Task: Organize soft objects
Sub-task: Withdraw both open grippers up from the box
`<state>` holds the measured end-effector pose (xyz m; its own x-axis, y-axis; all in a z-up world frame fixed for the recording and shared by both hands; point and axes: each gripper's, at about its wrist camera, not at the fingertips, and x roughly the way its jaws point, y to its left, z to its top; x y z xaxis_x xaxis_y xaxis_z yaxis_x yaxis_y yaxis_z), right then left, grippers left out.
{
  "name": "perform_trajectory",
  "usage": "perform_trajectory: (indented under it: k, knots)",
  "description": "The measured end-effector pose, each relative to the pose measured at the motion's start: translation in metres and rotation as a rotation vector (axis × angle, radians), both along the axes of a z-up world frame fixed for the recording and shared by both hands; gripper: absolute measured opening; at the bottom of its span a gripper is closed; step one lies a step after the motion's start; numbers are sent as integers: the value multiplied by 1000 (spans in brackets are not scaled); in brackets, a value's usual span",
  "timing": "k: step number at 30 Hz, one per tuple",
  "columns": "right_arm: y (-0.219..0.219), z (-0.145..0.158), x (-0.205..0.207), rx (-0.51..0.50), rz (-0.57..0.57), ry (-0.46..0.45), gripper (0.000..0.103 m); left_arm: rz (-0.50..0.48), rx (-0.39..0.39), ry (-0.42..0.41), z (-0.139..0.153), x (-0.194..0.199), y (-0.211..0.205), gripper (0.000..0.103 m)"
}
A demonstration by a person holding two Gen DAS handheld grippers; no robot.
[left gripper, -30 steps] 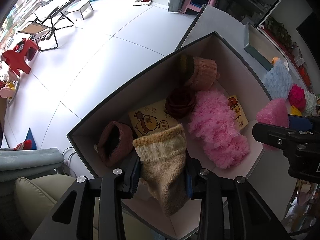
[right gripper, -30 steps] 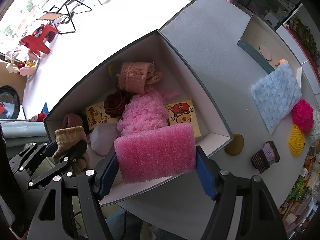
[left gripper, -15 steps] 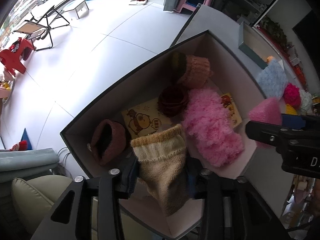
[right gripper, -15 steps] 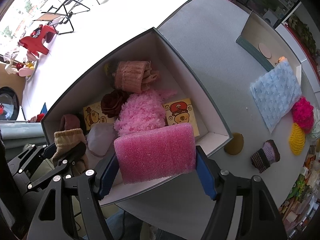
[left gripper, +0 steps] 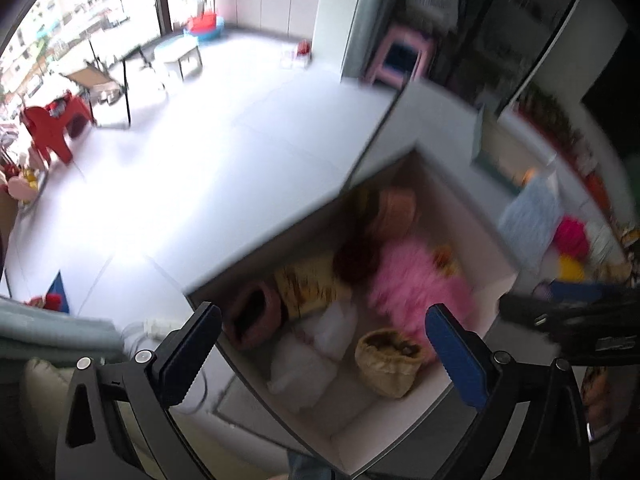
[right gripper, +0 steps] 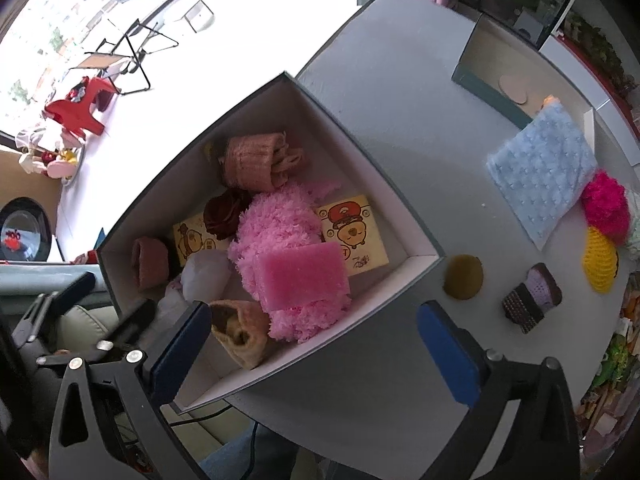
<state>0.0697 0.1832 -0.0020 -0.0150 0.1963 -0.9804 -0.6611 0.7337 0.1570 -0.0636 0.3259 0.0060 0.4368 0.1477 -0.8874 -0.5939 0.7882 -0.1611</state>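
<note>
A grey table [right gripper: 400, 128] fills most of the right wrist view, with a bright white floor beyond its far left edge. On the table's near left part sits a large open box [right gripper: 400, 196] with dark outer walls and pale inner walls; the left wrist view shows the same box [left gripper: 472, 216], though blurred. Inside it, a fluffy pink piece [right gripper: 280, 228] lies through the middle, and a flat pink sponge [right gripper: 302, 276] rests on top of its near end. At the far end of the box is a rolled peach knit piece [right gripper: 256, 164], with a dark red fabric rose [right gripper: 224, 218] just nearer. A beige knit sock [right gripper: 240, 332] lies in the near corner, open end up, touching the fluffy pink piece; a white soft bundle [right gripper: 208, 272] and a rust-brown knit cup [right gripper: 150, 262] lie to its left. Right of the box, on the bare table, a pale blue dotted cloth [right gripper: 544, 176] lies far right, with a magenta pompom [right gripper: 604, 202] and a yellow crochet piece [right gripper: 600, 264] beside it, and nearer the box a striped dark knit piece [right gripper: 530, 298] and an olive round pad [right gripper: 464, 276]. The right gripper [right gripper: 314, 356] hovers at the box's near wall, fingers wide apart and holding nothing. The left gripper [left gripper: 324, 354] hovers above the near left of the box, fingers likewise spread and empty.
</note>
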Motion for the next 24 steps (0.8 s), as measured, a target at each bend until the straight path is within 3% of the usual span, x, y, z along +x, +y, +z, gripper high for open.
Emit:
perform_trajectory:
  k: [4,12,24]
  knots:
    - [-5,13,-4,27,-8,-22,103,-33,-39,-44,22,-2,5,103]
    - [-4,23,-17,54,16,-4,103,-82,-104,65,7,-5,-7,103]
    - [-8,22,-27,35,13,-1,103,-83,-20,118,11,-11,-17,103]
